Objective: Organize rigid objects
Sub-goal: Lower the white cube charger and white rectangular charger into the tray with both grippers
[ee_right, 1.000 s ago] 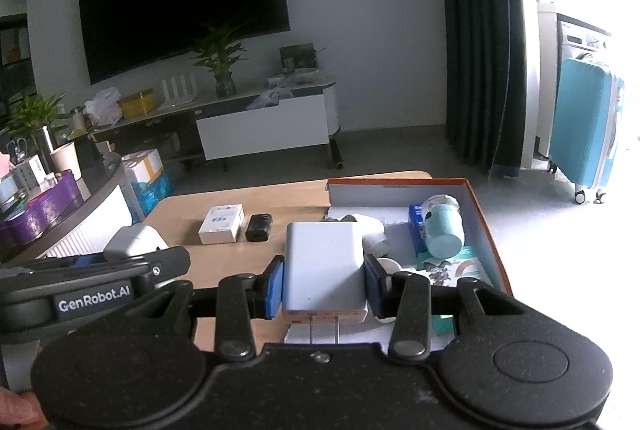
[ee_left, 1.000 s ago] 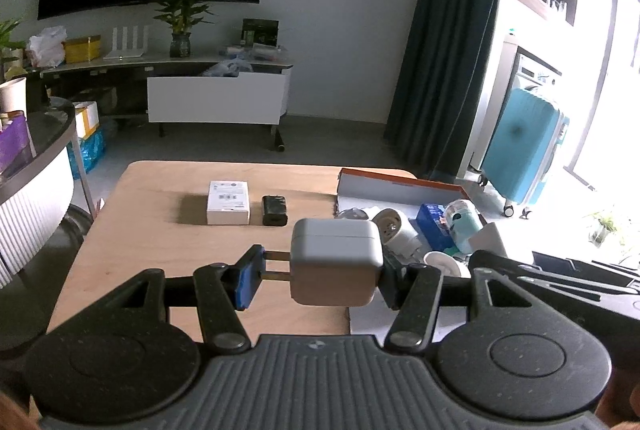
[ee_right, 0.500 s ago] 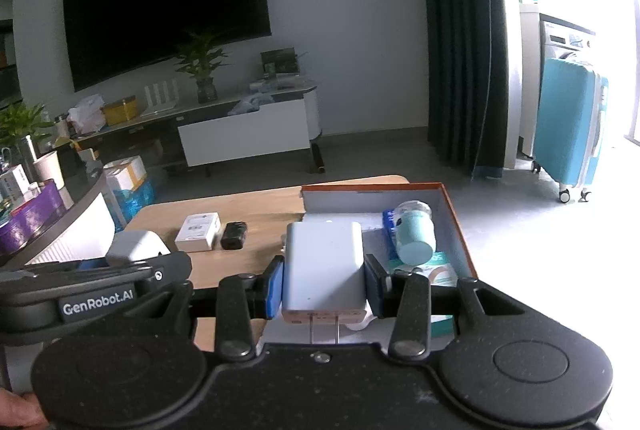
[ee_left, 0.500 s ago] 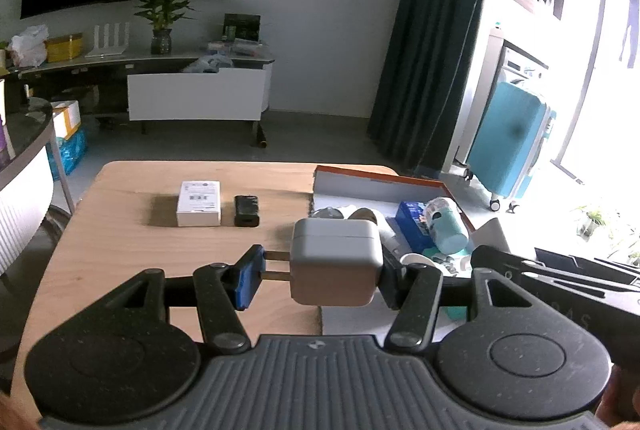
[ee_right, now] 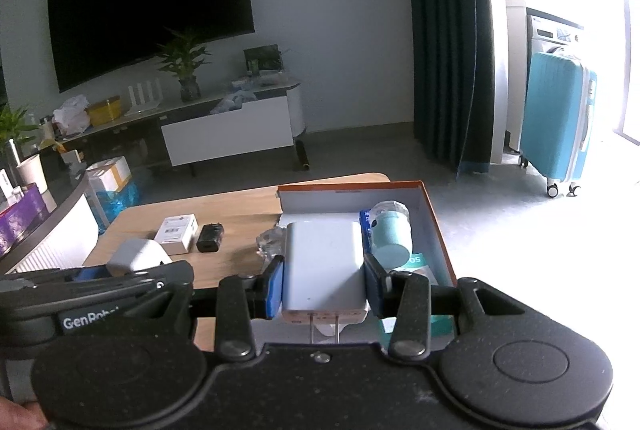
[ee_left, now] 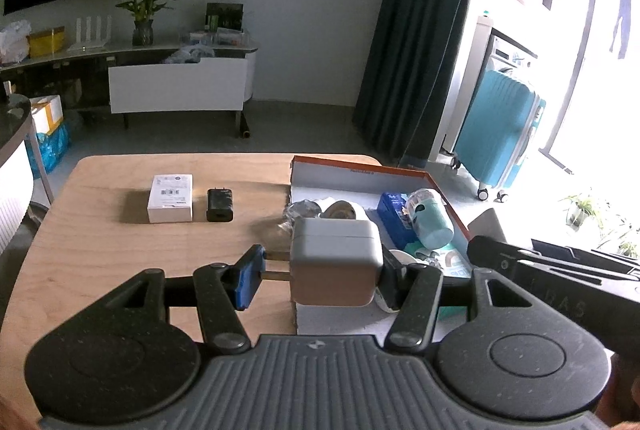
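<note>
The cube charger (ee_left: 335,262), clenched prongs-left in our left tongs (ee_left: 320,276), hangs at centre frame over the box (ee_left: 360,176) edge, so we judge the desk row by the black charger (ee_left: 219,205) lies up-left, nearer than for our right tongs (ee_right: 324,288), clamped on the flat charger (ee_right: 324,262).

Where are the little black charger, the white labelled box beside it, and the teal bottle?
black charger (ee_left: 219,205), left wrist view, on its top face.
white box (ee_left: 170,197), left wrist view, middle of its labelled top.
teal bottle (ee_right: 391,233), right wrist view, on its teal body, lying in the orange-rimmed box.
</note>
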